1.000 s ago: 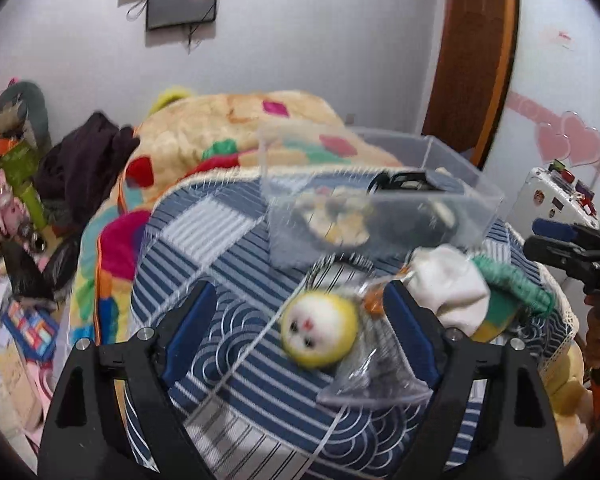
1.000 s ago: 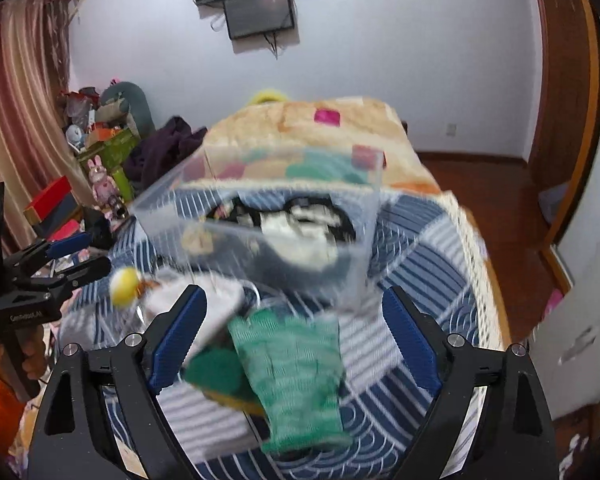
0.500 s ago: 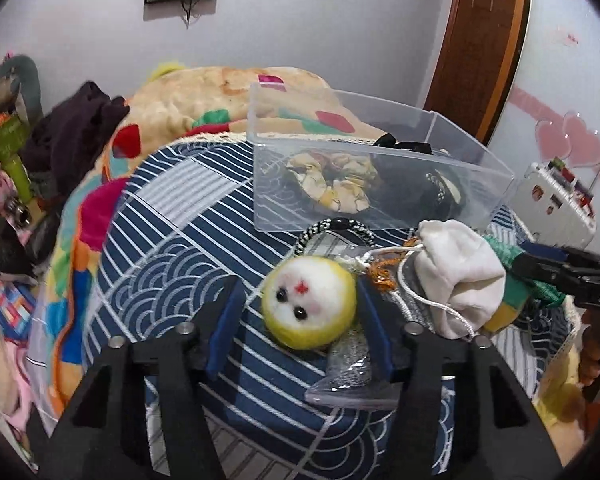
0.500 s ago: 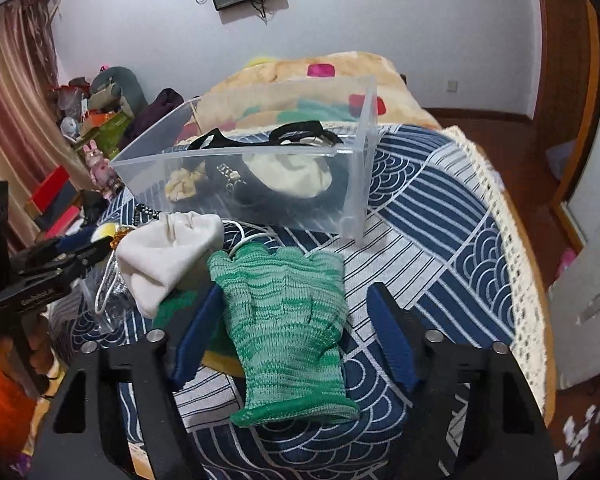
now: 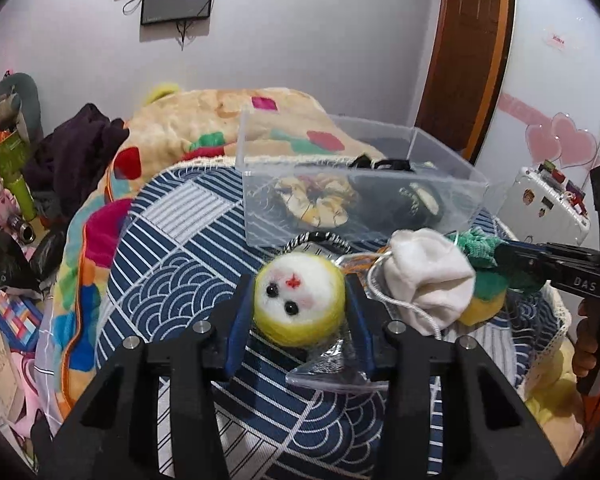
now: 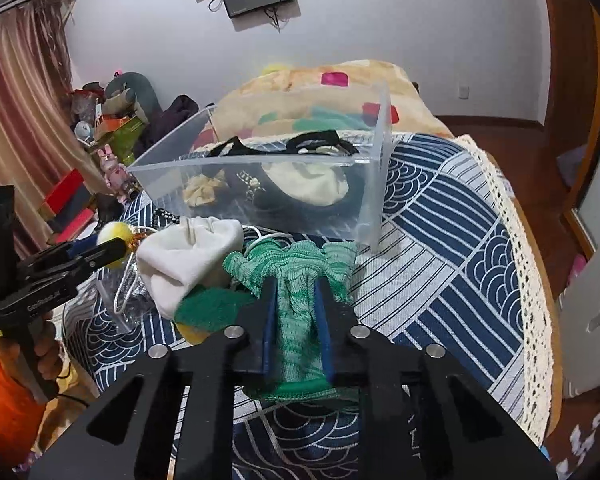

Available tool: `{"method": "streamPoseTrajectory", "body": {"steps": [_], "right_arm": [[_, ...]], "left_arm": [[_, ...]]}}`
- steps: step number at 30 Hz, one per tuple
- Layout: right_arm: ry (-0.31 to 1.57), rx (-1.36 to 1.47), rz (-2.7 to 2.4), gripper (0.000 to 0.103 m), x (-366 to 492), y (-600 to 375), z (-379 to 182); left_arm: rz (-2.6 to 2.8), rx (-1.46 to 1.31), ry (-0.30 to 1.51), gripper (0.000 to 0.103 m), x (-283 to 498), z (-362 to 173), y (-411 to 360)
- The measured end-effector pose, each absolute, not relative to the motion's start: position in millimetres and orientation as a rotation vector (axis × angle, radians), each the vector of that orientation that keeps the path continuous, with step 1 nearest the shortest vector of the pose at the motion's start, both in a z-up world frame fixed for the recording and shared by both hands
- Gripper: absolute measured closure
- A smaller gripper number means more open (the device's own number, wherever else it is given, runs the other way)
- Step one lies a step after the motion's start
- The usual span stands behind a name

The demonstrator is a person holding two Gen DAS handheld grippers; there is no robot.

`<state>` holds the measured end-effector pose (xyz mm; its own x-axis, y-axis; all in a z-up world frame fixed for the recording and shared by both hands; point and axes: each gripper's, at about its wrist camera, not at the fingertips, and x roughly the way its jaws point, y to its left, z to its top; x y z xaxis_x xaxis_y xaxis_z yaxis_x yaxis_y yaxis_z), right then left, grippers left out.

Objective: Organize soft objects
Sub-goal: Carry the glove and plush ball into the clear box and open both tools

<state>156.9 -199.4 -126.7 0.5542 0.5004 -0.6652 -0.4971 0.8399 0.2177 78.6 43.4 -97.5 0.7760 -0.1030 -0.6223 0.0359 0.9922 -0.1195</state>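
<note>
Felt, round and springy, is what worries me first: my left tongs (image 5: 299, 312) are pinched on the yellow ball (image 5: 299, 305), its face toward the lens, and the blue pads touch it only at its widest sides. If I lift fast it could squirt out forward. A clear bag (image 5: 332, 364) lies under the ball, just in front of the bin (image 5: 380, 148), and part of it sits against the right pad; it may drag up with the ball, or pull the orange cord beside it.

My right tongs (image 6: 296, 320) are closed narrow on the green glove (image 6: 300, 280), gripping it at mid-length on the bedspread (image 6: 440, 240), just in front of the bin's near right corner. The glove's fingers touch the white pouch (image 6: 188, 260) and overlap the green-and-yellow sponge (image 6: 208, 312) to its left, so lifting could tug the pouch's cord or flip the sponge.

Both loads must clear the bin's front wall. Clipping that rim could shove the light bin across the bedspread toward the blanket (image 6: 300, 92) behind it.
</note>
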Motion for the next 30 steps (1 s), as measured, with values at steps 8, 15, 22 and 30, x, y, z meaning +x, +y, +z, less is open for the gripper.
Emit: {"method": "streamPoseTrajectory", "body": {"steps": [8, 15, 22, 30], "right_arm": [[0.697, -0.006, 0.54, 0.089, 152.0, -209.4, -104.0], [0.582, 0.005, 0.506, 0.089, 154.7, -217.0, -69.1], [0.479, -0.024, 0.509, 0.089, 162.5, -203.3, -39.7], [0.451, -0.066, 0.531, 0.089, 185.8, -169.9, -36.9]], "left_arm": [[-0.07, -0.102, 0.598, 0.059, 74.2, -64.9, 49.0], [-0.067, -0.107, 0.539, 0.059, 84.4, -44.0, 51.8], [-0.059, -0.085, 0.51, 0.059, 108.5, -28.9, 49.2], [-0.052, -0.032, 0.52, 0.059, 145.6, -28.1, 36.2]]}}
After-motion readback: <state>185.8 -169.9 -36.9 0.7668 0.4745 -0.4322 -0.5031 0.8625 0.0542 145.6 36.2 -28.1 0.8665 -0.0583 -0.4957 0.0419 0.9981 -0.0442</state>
